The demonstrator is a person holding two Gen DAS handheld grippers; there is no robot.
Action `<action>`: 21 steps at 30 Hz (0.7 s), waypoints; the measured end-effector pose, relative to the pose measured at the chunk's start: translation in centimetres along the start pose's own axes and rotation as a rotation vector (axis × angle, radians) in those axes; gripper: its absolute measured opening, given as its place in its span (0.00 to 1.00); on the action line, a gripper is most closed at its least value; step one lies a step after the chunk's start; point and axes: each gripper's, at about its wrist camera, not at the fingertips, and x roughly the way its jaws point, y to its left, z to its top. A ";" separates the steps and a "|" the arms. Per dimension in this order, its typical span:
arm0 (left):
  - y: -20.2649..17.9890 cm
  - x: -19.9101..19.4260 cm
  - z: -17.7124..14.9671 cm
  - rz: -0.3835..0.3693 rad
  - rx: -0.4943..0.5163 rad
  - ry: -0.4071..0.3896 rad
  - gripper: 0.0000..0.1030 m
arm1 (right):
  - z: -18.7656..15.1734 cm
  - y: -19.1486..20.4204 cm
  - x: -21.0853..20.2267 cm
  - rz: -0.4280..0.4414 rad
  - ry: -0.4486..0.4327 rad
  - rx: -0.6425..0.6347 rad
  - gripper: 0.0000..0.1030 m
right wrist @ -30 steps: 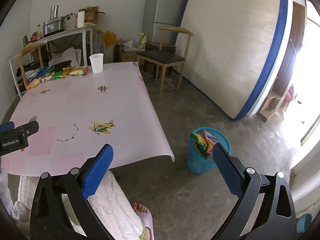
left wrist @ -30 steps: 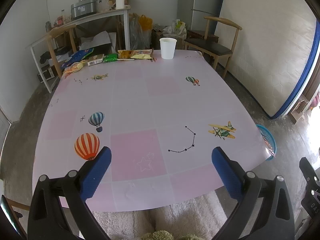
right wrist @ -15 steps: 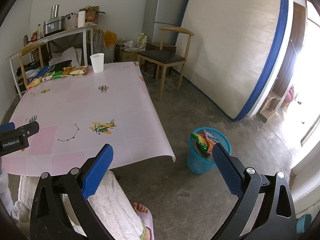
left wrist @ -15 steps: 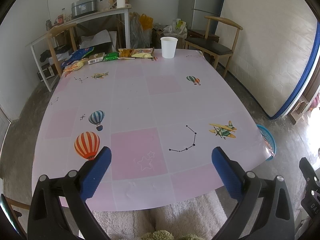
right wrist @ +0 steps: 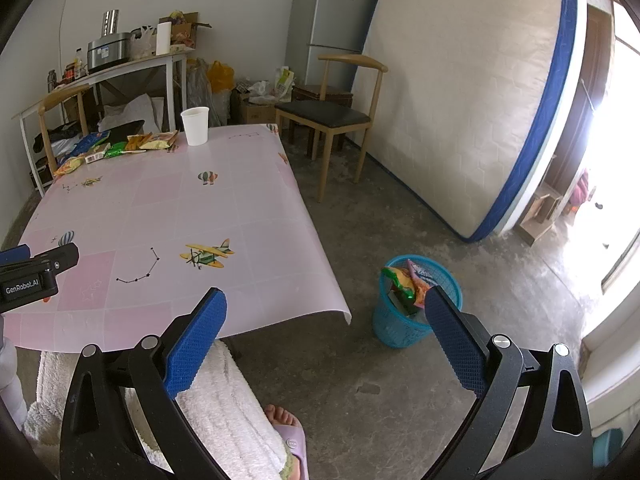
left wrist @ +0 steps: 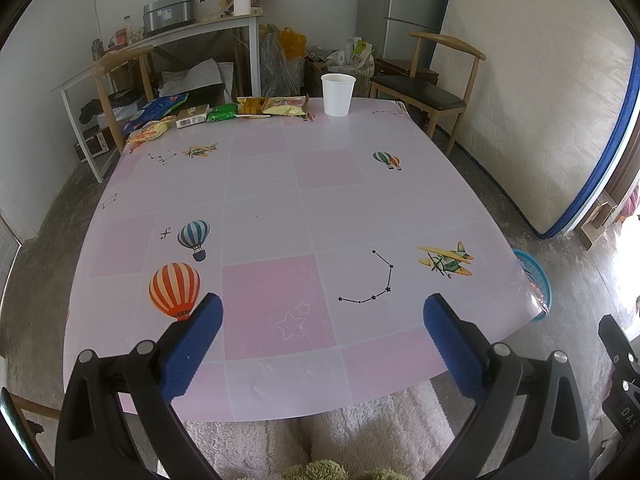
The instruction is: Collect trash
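Observation:
Several snack wrappers [left wrist: 224, 111] lie in a row along the far edge of the pink table [left wrist: 280, 208], with a white paper cup [left wrist: 338, 89] to their right. The same wrappers [right wrist: 120, 146] and cup [right wrist: 195, 125] show in the right wrist view. A blue mesh bin [right wrist: 416, 304] with wrappers in it stands on the floor right of the table; its rim [left wrist: 534, 276] peeks past the table corner. My left gripper [left wrist: 322, 316] is open over the near table edge, far from the wrappers. My right gripper [right wrist: 326, 308] is open above the floor, beside the bin.
A wooden chair [right wrist: 332, 112] stands past the table's far right corner and another [left wrist: 120, 80] at its far left. A mattress [right wrist: 472, 92] leans on the right wall. The person's white-robed leg [right wrist: 224, 408] and slippered foot [right wrist: 288, 436] are below the right gripper. A cluttered side table [left wrist: 192, 32] lines the back wall.
The left wrist view has shifted slightly, the table contents sitting a little lower in frame. Both grippers stay open and nothing on the table has moved.

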 end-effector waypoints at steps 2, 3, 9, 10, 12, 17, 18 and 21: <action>0.0 0.0 0.0 -0.001 -0.002 0.000 0.96 | 0.0 0.0 0.0 0.000 -0.001 0.000 0.92; 0.0 0.0 0.0 0.000 -0.002 0.000 0.96 | 0.0 0.0 0.0 0.001 -0.001 0.000 0.92; 0.1 0.1 0.0 -0.001 -0.001 0.000 0.96 | 0.1 0.1 0.0 0.000 -0.003 -0.002 0.92; 0.1 0.1 0.0 -0.002 -0.001 0.000 0.96 | 0.1 0.1 0.0 0.000 -0.002 -0.002 0.92; 0.1 0.1 0.0 -0.002 -0.002 0.001 0.96 | 0.1 0.1 0.0 0.001 -0.002 -0.002 0.92; 0.0 0.1 -0.1 -0.009 -0.001 0.008 0.96 | 0.1 0.1 0.0 0.000 -0.002 -0.002 0.92; -0.1 0.2 0.0 -0.011 -0.001 0.010 0.96 | 0.1 0.1 0.0 0.000 -0.002 -0.002 0.92; -0.5 0.0 0.1 -0.023 0.002 0.012 0.96 | 0.1 0.1 0.0 0.000 -0.004 -0.001 0.92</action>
